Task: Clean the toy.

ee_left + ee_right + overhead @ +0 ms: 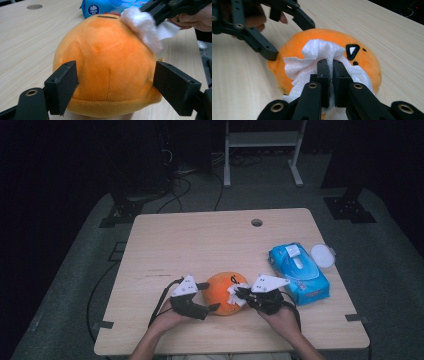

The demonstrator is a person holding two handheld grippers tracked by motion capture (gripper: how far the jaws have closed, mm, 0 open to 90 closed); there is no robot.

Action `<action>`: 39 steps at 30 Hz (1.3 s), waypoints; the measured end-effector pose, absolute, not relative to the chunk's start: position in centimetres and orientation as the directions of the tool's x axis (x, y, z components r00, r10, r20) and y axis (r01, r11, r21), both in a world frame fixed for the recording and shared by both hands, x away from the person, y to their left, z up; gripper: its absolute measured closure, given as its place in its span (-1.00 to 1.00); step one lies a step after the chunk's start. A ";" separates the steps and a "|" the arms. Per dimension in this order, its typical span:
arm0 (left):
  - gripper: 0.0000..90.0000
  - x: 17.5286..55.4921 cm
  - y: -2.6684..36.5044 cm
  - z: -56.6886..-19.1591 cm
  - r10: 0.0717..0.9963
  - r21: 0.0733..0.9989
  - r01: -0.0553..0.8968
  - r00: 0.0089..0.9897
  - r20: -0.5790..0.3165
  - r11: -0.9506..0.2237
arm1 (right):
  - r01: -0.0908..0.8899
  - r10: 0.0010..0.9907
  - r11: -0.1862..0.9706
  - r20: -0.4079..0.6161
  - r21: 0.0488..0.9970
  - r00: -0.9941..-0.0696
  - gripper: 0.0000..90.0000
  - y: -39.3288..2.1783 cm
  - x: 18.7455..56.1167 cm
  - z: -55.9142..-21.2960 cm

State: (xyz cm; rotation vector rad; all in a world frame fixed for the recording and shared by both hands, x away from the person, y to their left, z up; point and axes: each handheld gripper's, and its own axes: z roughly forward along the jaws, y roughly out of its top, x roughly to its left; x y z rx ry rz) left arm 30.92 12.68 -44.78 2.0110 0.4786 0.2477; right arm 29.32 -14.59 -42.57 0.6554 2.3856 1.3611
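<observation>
A round orange plush toy with a small black-and-white face sits near the table's front edge. My left gripper stands open around its left side. One pad and the other lie against the plush without denting it. My right gripper is shut on a crumpled white tissue. The tissue rests on the top right of the plush, beside the face.
A blue pack of wipes lies to the right of the plush, with a white round lid beside it. The wooden table has a cable hole at the back. A metal stand is on the floor beyond.
</observation>
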 end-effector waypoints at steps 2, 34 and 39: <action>-0.46 30.8 12.4 -45.0 0.434 0.875 0.217 0.901 -0.008 -0.433 | 0.216 0.499 0.444 -0.039 0.870 -0.866 0.88 -13.8 28.6 -42.5; -0.44 31.1 12.2 -45.1 0.471 0.901 0.234 0.882 -0.037 -0.366 | 0.328 0.593 0.325 0.079 0.887 -0.802 0.87 -16.9 31.1 -42.6; -0.58 30.8 12.3 -43.8 0.553 0.912 0.261 0.832 -0.046 -0.317 | 0.387 0.613 0.322 0.121 0.864 -0.781 0.88 -17.7 31.3 -43.7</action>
